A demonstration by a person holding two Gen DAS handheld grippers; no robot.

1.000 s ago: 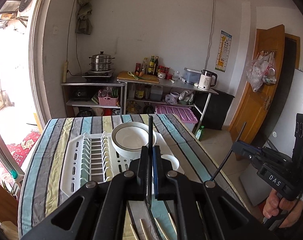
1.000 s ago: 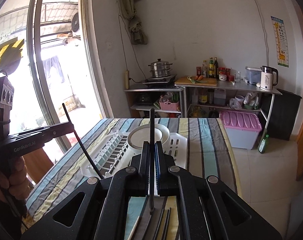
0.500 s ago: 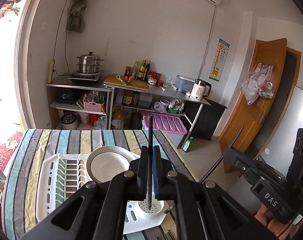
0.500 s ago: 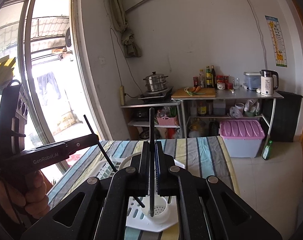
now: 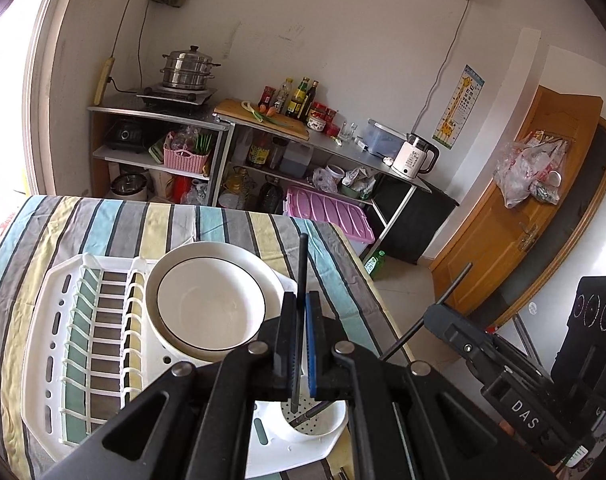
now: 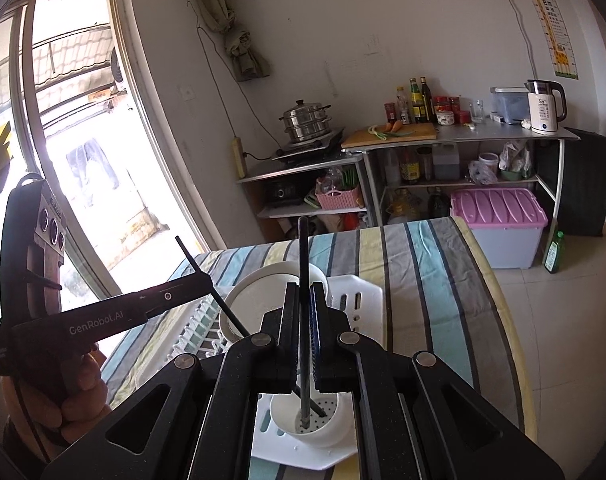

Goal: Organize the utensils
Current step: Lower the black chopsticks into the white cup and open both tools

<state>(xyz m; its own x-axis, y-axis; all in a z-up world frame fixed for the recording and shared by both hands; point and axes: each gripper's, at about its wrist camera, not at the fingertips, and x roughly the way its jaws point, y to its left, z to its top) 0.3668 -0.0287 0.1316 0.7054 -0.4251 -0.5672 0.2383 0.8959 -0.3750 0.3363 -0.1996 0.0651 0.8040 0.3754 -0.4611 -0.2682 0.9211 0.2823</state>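
Striped tablecloth (image 5: 115,224), white drying rack (image 5: 63,344), slim black chopstick (image 5: 302,280) upright in left claw (image 5: 299,344)

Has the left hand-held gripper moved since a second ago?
Yes. The left hand-held gripper has come forward over the dish rack; its chopstick tip now sits in the white cup.

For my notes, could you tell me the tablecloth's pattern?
Stripes of blue, grey, yellow and white on the tablecloth, best in the left wrist view.

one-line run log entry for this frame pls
left gripper: jaws shut on black chopstick | right gripper: jaws shut on second chopstick | both tips inside utensil cup of dish rack | not released
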